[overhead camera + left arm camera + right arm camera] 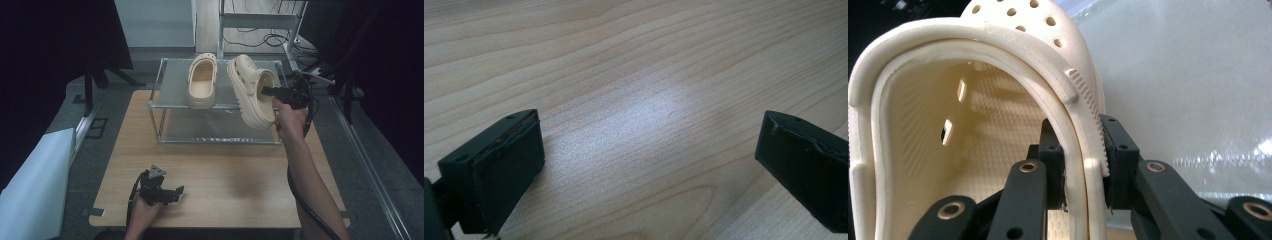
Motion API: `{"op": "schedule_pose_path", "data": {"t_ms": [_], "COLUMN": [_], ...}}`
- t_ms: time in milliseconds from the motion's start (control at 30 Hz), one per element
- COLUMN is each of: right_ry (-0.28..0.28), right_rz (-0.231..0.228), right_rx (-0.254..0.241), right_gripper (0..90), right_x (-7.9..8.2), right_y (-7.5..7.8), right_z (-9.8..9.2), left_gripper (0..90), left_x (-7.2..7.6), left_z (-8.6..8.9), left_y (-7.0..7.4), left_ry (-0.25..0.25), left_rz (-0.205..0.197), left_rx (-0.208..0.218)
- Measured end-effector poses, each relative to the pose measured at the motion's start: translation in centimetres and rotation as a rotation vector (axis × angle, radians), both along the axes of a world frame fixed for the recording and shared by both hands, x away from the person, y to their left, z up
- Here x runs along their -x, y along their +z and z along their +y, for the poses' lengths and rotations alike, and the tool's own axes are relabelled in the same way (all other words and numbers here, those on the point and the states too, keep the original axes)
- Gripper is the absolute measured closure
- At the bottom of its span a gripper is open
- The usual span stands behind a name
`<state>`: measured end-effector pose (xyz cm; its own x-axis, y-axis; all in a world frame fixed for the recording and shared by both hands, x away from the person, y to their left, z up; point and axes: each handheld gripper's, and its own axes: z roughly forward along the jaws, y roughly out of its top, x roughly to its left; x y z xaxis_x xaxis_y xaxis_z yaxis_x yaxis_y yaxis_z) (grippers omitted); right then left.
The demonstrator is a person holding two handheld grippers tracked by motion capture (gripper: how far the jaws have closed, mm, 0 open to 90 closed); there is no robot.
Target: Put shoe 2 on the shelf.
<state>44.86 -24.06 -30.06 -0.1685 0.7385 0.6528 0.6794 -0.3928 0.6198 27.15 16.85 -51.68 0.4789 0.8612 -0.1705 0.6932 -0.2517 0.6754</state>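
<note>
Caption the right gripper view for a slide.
Right gripper clamps the side wall of a cream clog above the rack shelf.

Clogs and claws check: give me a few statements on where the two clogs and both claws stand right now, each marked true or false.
1. The right claw is clamped on the side wall of a cream clog. True.
2. That held clog lies flat on the rack's top shelf. False: it is tipped on its side, hanging partly past the shelf's front edge.
3. The other clog sits sole-down on the top shelf, with no claw touching it. True.
4. The left claw holds a clog. False: its jaws stand wide apart over bare wooden table.
5. Both clogs are on the wooden table. False: one rests on the rack, one is in the right claw.
</note>
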Motion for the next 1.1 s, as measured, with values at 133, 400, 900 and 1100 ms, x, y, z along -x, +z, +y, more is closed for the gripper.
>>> {"op": "schedule_pose_path", "data": {"t_ms": [133,400,900,1100], "right_ry": [-0.038,-0.112,-0.178,-0.176], "right_rz": [0.009,0.037,0.016,0.003], "right_rx": [0.006,0.037,0.111,0.11], "right_gripper": [74.8,74.8,72.8,65.4], "right_x": [-1.2,-3.4,-6.2,-6.8], "right_y": [-0.2,-0.8,-0.9,-1.1], "right_z": [0.7,2.3,4.6,5.7], "left_gripper": [0.0,0.0,0.0,0.0], "left_x": [0.0,0.0,-0.1,0.0], "left_z": [0.2,0.2,0.2,0.2], "left_y": [0.1,0.1,0.1,0.1], "left_ry": [0.004,0.007,0.005,0.003], "left_rz": [0.001,-0.003,-0.004,-0.004], "left_rx": [0.008,0.015,0.023,0.025]}}
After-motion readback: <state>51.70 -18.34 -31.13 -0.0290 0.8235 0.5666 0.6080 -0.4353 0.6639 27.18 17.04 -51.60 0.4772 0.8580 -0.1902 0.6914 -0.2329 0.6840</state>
